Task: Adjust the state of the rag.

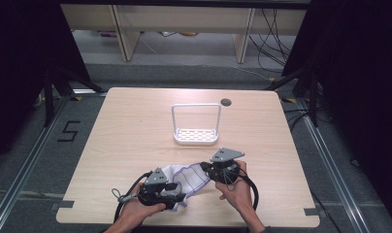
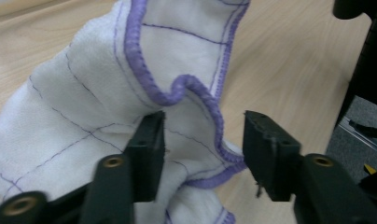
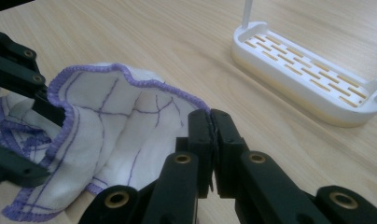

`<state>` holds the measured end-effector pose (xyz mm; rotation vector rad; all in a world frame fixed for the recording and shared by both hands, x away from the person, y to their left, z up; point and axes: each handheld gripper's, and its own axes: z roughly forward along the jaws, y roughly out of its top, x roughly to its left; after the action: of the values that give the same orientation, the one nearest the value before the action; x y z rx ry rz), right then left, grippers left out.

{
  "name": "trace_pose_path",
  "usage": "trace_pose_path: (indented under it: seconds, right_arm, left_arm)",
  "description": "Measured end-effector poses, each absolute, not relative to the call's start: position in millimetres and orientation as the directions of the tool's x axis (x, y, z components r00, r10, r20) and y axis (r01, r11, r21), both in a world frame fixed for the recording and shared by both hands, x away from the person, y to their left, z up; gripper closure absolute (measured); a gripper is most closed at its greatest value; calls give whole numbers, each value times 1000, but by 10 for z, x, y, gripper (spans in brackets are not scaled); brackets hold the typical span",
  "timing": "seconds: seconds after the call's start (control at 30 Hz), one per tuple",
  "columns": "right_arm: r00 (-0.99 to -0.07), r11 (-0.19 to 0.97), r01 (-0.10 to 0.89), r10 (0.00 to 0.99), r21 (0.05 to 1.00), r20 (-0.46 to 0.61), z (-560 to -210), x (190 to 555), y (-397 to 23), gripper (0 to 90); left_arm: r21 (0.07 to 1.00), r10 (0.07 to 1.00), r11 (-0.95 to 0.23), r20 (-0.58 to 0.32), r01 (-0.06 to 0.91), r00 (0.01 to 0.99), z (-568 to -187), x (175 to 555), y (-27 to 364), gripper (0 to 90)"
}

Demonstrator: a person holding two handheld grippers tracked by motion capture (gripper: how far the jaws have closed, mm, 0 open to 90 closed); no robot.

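Observation:
A white cloth (image 1: 189,177) with purple hem and stitched grid lies bunched near the table's front edge, between the two grippers. My left gripper (image 1: 182,195) reaches in from the left. In the left gripper view its jaws (image 2: 203,140) stand apart around a curled hem of the cloth (image 2: 98,84), with a gap left at the right pad. My right gripper (image 1: 204,168) comes from the right. Its jaws (image 3: 213,126) are shut, pinching the cloth's (image 3: 121,116) hem corner at their tips. The left gripper's black fingers (image 3: 18,65) show at the cloth's far side.
A white slotted rack (image 1: 196,136) with a tall arched handle stands at mid table, behind the cloth; its base (image 3: 308,70) lies to the right in the right gripper view. A round cable hole (image 1: 226,102) sits at the back. Bare wood surrounds the rack.

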<state>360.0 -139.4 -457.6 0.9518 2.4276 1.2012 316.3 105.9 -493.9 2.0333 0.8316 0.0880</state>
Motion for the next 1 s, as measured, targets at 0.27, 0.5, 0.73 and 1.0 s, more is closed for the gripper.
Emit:
trace_pose_path:
  seconds: [0.27,0.5,0.73,1.0]
  right_arm:
    - [-759,444,412,650,796,31,-4541,3582,-1394,881]
    - [-762,438,404,647,803,31,-4427,3539,-1454,883]
    - [-771,430,372,637,822,16,-4299,3485,-1570,884]
    - [-792,429,309,610,849,-20,-4026,3326,-1547,887]
  left_arm:
    - [809,560,-364,-206,462,802,-4897,3214,1160,875]
    - [832,531,-356,-195,426,825,-4574,3178,1472,881]
    - [851,554,-366,-127,377,823,-4214,3235,1898,882]
    - [842,549,-421,-59,337,834,-3925,3289,2068,883]
